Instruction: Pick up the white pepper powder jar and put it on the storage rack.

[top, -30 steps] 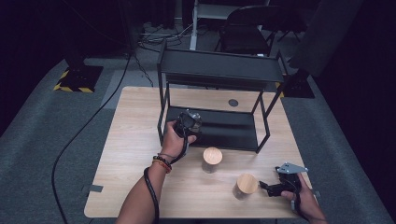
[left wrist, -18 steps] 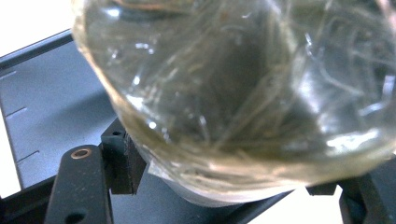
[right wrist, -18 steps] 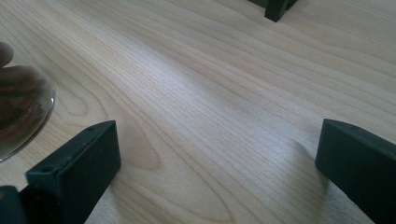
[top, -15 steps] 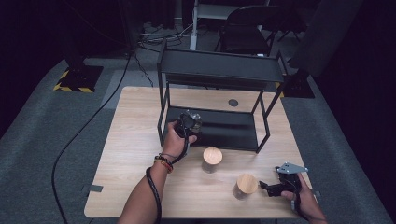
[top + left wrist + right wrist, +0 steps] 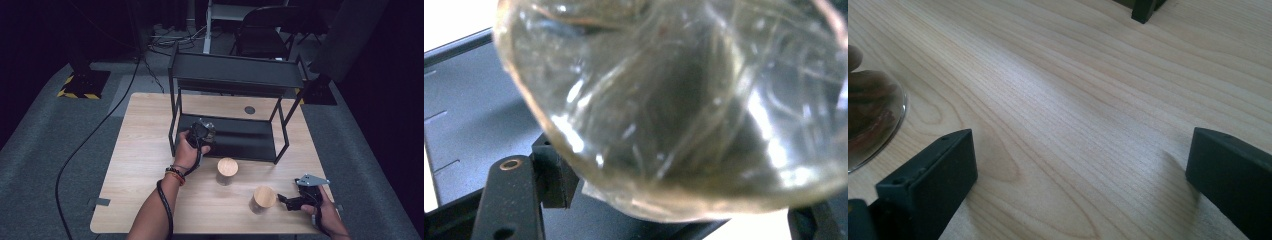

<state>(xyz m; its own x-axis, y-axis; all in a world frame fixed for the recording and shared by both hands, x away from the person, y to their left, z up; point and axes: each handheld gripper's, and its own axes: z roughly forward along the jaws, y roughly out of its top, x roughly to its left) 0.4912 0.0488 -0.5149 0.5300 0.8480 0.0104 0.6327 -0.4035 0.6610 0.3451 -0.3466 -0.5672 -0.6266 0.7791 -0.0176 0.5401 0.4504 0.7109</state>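
Note:
My left gripper (image 5: 204,133) is at the front left corner of the black rack's lower shelf (image 5: 245,140), in a person's hand. Up close, the left gripper (image 5: 664,205) is shut on a clear glass jar (image 5: 684,105), which hangs over the dark shelf. Two glass jars with wooden lids stand on the table: one (image 5: 227,168) just in front of the rack, the other (image 5: 264,197) nearer the front right. My right gripper (image 5: 286,200) rests low on the table just right of that second jar, open. Between its wide jaws, the right gripper (image 5: 1083,165) has bare wood, with the jar's glass edge (image 5: 870,125) at left.
The black two-tier rack (image 5: 235,75) stands at the back middle of the wooden table (image 5: 145,165). A small dark disc (image 5: 249,110) lies behind the lower shelf. A rack foot (image 5: 1143,10) stands ahead of the right gripper. A cable runs across the floor at left.

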